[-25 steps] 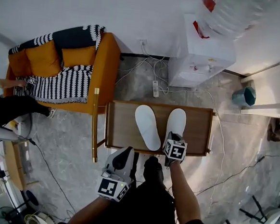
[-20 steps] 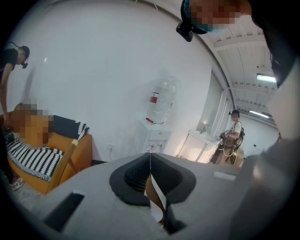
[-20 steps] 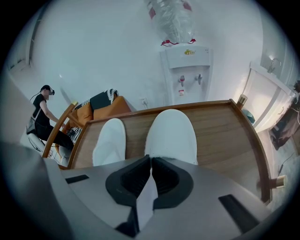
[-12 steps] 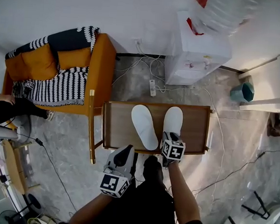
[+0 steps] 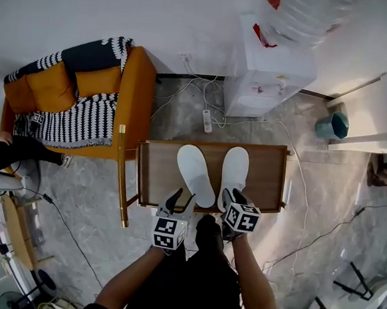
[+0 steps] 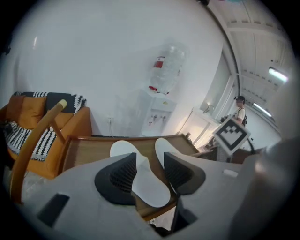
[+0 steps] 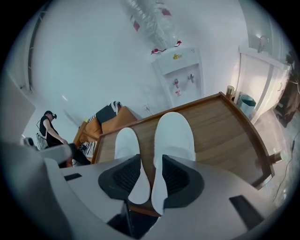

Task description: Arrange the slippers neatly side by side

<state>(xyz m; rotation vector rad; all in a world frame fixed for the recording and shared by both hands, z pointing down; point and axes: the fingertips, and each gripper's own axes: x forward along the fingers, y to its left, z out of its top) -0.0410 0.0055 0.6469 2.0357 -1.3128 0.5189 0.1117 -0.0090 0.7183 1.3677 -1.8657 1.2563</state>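
Two white slippers lie soles up on the low wooden table (image 5: 272, 177). The left slipper (image 5: 193, 174) slants, its heel towards the right slipper (image 5: 234, 174), which lies straight. My left gripper (image 5: 180, 199) is at the table's near edge with its jaws opening; the left slipper's heel (image 6: 146, 185) shows between the pads, untouched. The jaws of my right gripper (image 5: 233, 197) are opening too, at the right slipper's heel. In the right gripper view the inner edge of that slipper (image 7: 174, 136) runs between the pads (image 7: 174, 177), which do not press it.
An orange armchair (image 5: 84, 102) with a striped blanket stands left of the table. A water dispenser (image 5: 267, 69), a power strip with cables (image 5: 208, 122), a teal bin (image 5: 334, 125) and a white cabinet (image 5: 376, 118) lie beyond. A person (image 5: 7, 152) sits at far left.
The left gripper has come up from below the table edge to the left slipper's heel and its jaws have parted. The right gripper's jaws have parted at the right slipper's heel.
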